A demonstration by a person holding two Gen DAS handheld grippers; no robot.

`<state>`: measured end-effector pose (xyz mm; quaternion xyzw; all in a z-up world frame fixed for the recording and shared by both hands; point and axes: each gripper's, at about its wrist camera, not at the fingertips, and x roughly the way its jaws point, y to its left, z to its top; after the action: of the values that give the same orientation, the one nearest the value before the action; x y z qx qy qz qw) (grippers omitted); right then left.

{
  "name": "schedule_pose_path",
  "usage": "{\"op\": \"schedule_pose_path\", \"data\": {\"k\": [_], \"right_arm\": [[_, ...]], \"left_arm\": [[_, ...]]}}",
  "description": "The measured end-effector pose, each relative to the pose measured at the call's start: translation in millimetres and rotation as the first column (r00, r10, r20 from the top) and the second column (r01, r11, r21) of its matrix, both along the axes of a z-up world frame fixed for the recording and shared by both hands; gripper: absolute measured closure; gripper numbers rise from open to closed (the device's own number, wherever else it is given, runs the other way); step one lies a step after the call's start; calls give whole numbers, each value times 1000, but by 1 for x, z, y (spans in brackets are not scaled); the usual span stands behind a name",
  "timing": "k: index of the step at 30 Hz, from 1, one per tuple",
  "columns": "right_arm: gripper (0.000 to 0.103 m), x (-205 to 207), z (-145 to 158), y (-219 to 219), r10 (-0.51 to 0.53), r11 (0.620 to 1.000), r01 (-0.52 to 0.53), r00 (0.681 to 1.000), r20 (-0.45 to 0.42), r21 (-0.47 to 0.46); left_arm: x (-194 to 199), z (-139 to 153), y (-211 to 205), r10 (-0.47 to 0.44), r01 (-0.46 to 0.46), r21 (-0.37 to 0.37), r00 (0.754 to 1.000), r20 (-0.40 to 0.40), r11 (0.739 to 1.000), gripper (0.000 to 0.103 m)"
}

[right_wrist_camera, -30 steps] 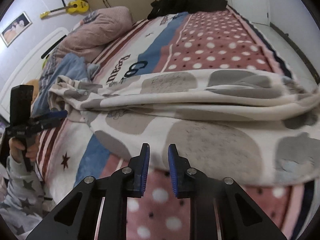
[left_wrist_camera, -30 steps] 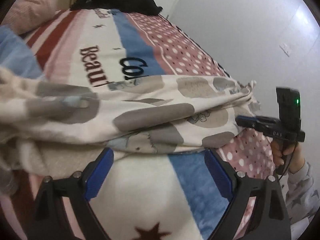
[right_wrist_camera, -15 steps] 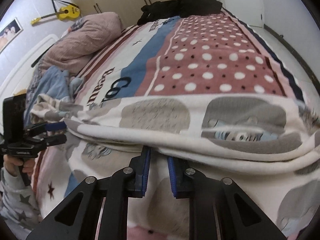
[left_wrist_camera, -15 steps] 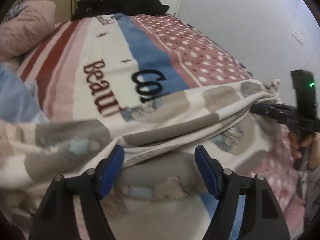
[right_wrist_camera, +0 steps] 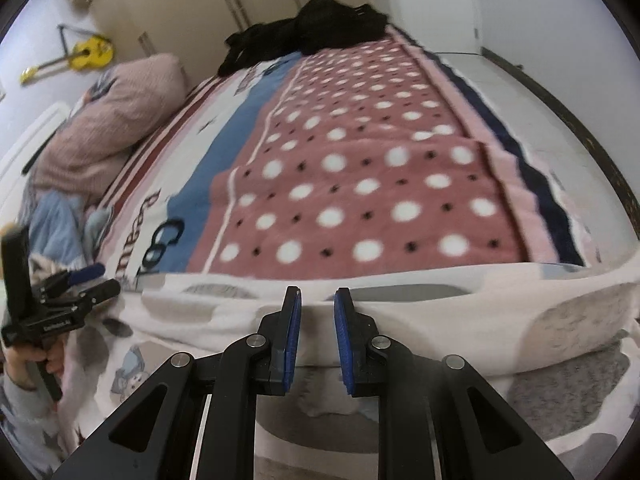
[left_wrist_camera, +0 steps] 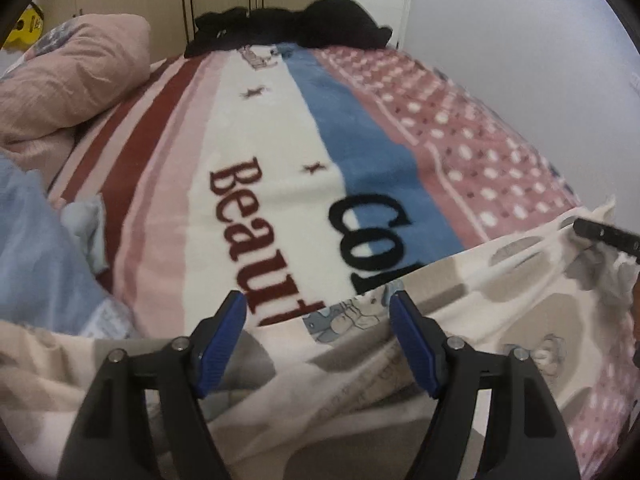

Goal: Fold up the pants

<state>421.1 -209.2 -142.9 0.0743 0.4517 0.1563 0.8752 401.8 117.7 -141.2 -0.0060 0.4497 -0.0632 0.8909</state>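
Observation:
The cream pants [left_wrist_camera: 500, 280] with grey patches lie stretched across the near end of the striped bed blanket [left_wrist_camera: 260, 160]. My left gripper [left_wrist_camera: 316, 300] has its jaws wide around a thick bunch of the pants' far edge, which fills the span between the blue pads. In the right wrist view that gripper [right_wrist_camera: 94, 280] sits at the far left in a hand. My right gripper [right_wrist_camera: 318, 292] pinches the folded edge of the pants [right_wrist_camera: 440, 312]; its jaws are opening slightly, pads still on the cloth. Its finger [left_wrist_camera: 604, 234] shows at the right with fabric drawn taut to it.
A pink quilt [left_wrist_camera: 68, 80] and a blue garment [left_wrist_camera: 36, 260] lie on the bed's left side. Black clothes [left_wrist_camera: 292, 24] are piled at the far end. A yellow guitar [right_wrist_camera: 88, 54] hangs on the wall. The bed's right edge drops to the floor [right_wrist_camera: 520, 92].
Both grippers have moved forward over the bed, carrying the pants' edge with them. The left jaws narrowed around the fabric. Both views now look further up the bed.

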Motion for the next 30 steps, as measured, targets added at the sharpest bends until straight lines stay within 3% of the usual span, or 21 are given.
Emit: {"op": "schedule_pose_path", "data": {"k": [2,4,6,8,12,16,19,21,25,30], "right_arm": [[87,-12,7,-13,-5,1000,5,1000,4,15],[74,-31,14,-31,-22,998,22,1000,-5,56],[59,-56,20,-52,-50,995,52,999,-19,90],[55,-84,22,-71,-68,990,70,997,-19,122],[33,-144,16,-109,-108,951,123,992,-67,284],[28,-180,1,-129,-176,942,196,980,-98,271],[27,-183,-14,-136,-196,938,223,973,-122,267],[26,-176,-22,-137,-204,918,238,970,-135,317],[26,-156,-25,-137,-255,905,271,963,-93,329],[27,-124,-29,-141,-354,861,357,932,-78,362]], "left_arm": [[-18,14,3,-23,24,-33,999,28,999,29],[-41,27,9,-42,46,-77,998,55,996,19],[-66,34,17,-51,59,-123,996,66,991,19],[-91,37,26,-49,60,-166,996,68,984,18],[-133,30,41,-37,50,-252,998,55,966,17],[-166,8,59,24,-21,-313,1000,4,949,17],[-174,-17,70,41,-64,-414,997,-65,908,17],[-174,-30,76,56,-90,-454,995,-87,887,17],[-159,-42,87,103,-122,-527,993,-65,841,17],[-126,-45,106,239,-207,-551,971,-14,808,17]]}}
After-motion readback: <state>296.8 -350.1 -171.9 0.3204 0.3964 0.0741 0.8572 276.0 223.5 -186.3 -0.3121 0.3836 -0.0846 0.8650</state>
